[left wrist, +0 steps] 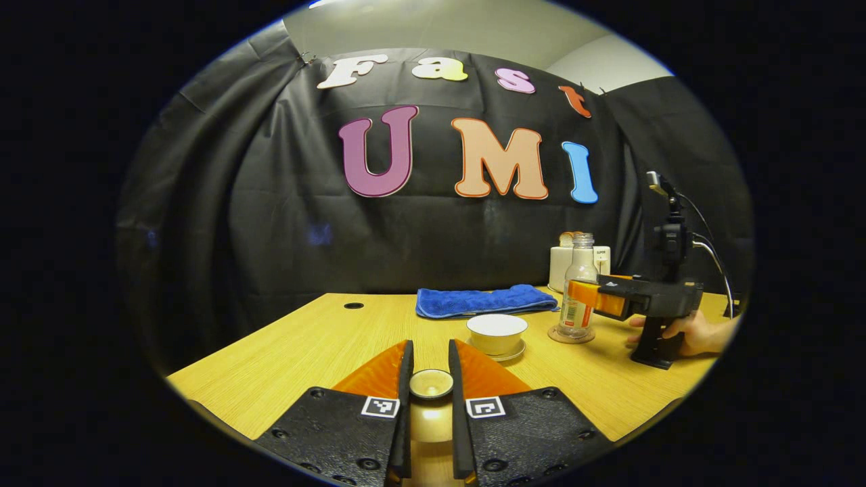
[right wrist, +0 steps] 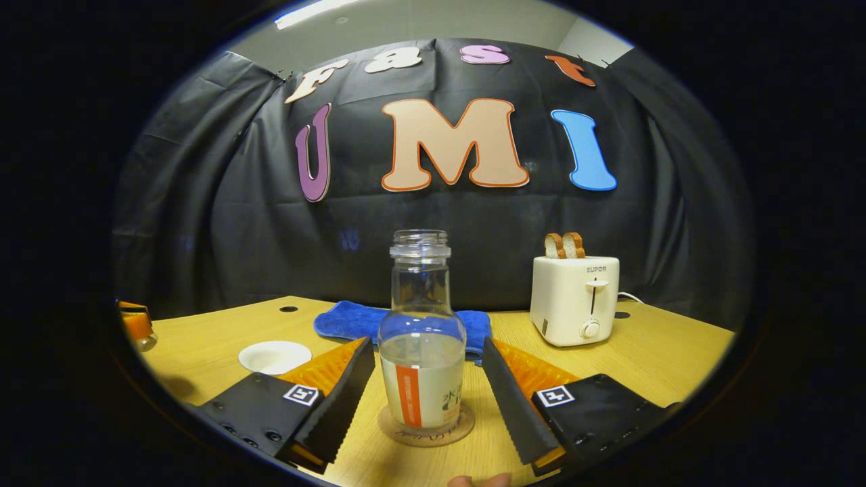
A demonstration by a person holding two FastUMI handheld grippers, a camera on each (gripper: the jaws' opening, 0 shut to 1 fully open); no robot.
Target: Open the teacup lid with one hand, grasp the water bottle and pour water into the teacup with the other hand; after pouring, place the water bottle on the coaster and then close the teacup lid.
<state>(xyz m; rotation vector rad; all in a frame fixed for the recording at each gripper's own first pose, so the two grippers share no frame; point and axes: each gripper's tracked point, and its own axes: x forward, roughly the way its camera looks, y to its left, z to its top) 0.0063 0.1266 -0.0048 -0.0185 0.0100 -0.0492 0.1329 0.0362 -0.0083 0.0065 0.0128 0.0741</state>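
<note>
While I watch both feeds, I log it like this:

Left claw (left wrist: pixel 430 379): nearly closed, both fingers pressing the teacup lid (left wrist: pixel 431 383) between them; I see the lid held up off the table (left wrist: pixel 291 352), near the table's front edge.

Right claw (right wrist: pixel 427 389): spread wide, a finger on each side of the water bottle (right wrist: pixel 421 338), with a clear gap on both sides; neither finger touches it. In the left gripper view I see this claw (left wrist: pixel 590 297) level with the bottle's label, a hand (left wrist: pixel 690 333) on its grip.

Water bottle: upright, uncapped, partly filled, standing on the round coaster (right wrist: pixel 425 425).

Teacup (left wrist: pixel 496 333): uncovered, on its saucer (left wrist: pixel 512 354), just left of the coaster in the left gripper view and apart from it.

Room between cup and bottle: a narrow strip of bare table, as far as I can judge.

Left side of table: wide open wood from the teacup out to the left edge, with a small round hole (left wrist: pixel 353 306) near the back.

Back edge: a folded blue towel (left wrist: pixel 484 300) lies behind the teacup; a white toaster (right wrist: pixel 574 297) with bread slices in it stands behind and to the right of the bottle.

Right side: bare table between the toaster and the right claw in the right gripper view.
</note>
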